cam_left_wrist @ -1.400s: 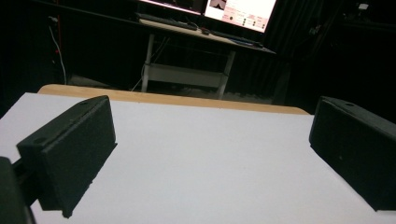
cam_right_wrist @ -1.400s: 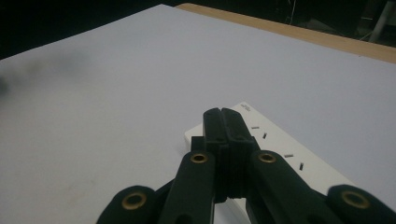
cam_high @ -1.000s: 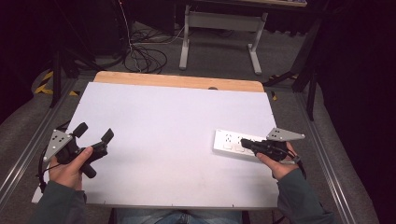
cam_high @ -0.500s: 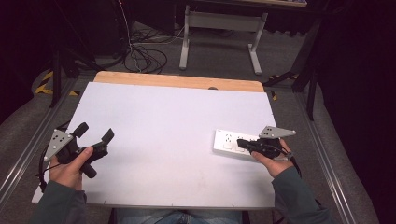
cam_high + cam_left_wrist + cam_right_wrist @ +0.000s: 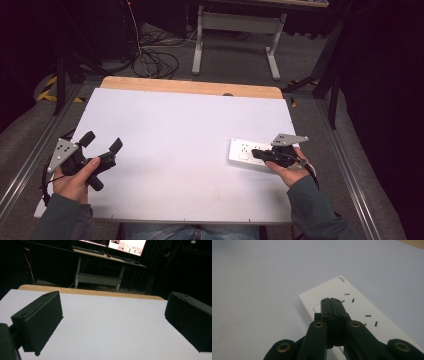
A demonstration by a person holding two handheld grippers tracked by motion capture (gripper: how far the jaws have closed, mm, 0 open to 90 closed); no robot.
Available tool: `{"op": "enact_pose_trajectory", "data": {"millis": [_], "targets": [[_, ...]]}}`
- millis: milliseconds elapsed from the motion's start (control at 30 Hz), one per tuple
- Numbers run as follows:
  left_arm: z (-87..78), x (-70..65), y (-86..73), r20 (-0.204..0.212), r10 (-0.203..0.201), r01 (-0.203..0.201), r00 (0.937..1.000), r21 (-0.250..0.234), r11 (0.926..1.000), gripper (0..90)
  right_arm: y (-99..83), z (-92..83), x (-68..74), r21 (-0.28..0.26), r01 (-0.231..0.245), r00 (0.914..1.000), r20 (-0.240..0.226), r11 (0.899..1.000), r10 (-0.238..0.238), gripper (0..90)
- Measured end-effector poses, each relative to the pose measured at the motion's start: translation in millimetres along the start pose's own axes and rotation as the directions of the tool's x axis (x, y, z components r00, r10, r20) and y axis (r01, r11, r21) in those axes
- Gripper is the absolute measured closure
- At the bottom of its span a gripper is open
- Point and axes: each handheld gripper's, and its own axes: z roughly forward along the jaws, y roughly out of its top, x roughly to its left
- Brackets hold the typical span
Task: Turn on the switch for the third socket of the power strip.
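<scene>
Because the right tongs (image 5: 256, 153) sit pressed together, gripping nothing, over the white power strip (image 5: 248, 152) at about four o'clock on the table (image 5: 170, 130), a hard downward push could skid the strip sideways. The left tongs (image 5: 101, 145), spread wide at eight o'clock, offer it no bracing.

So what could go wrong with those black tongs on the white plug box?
1. The right tongs are shut with their tips over the power strip, near its end. If they press there, that end might tip or the strip might slide on the smooth white table.
2. The tips sit close to the socket slots. They could slip into one.
3. The left tongs are open and far away, so nothing holds the strip steady.
</scene>
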Motion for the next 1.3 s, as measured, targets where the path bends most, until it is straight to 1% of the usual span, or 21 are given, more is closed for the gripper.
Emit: {"op": "enact_pose_trajectory", "data": {"millis": [133,267,400,533,800,1000,1100,1300], "targets": [[0.0,-0.1,0.0,0.001,0.000,0.000,1.0000,0.000,1.0000,1.9,2.5,9.4,0.4,0.034,0.018,0.9998,0.003,0.999,-0.018,90.0],[0.1,0.0,-0.1,0.002,0.000,0.000,1.0000,0.001,1.0000,1.9,4.1,14.3,1.2,0.050,0.029,0.9996,0.003,0.998,-0.029,90.0],[0.2,0.0,-0.2,0.005,0.001,-0.001,1.0000,0.003,1.0000,1.9,5.3,20.8,2.9,0.077,0.050,0.9987,-0.001,0.996,-0.050,90.0],[0.5,-0.1,-0.4,0.005,-0.005,0.005,1.0000,0.002,1.0000,2.0,5.6,23.1,2.2,0.083,0.053,0.9986,0.004,0.995,-0.053,90.0],[0.9,-0.2,-0.6,0.002,0.002,-0.002,1.0000,0.006,1.0000,2.2,6.2,28.5,2.8,0.101,0.064,0.9979,0.002,0.993,-0.065,90.0],[1.3,-0.6,-0.6,0.007,0.006,-0.006,1.0000,0.008,1.0000,2.2,5.4,33.1,2.8,0.130,0.082,0.9965,0.007,0.988,-0.083,90.0],[0.9,-0.2,-0.5,0.005,0.003,-0.003,1.0000,0.006,1.0000,2.2,5.3,33.4,2.9,0.128,0.078,0.9968,0.005,0.989,-0.079,90.0],[0.5,-0.7,-0.5,0.006,0.004,-0.004,1.0000,0.005,1.0000,2.2,4.5,33.3,3.6,0.126,0.089,0.9958,0.009,0.988,-0.091,90.0]]}}
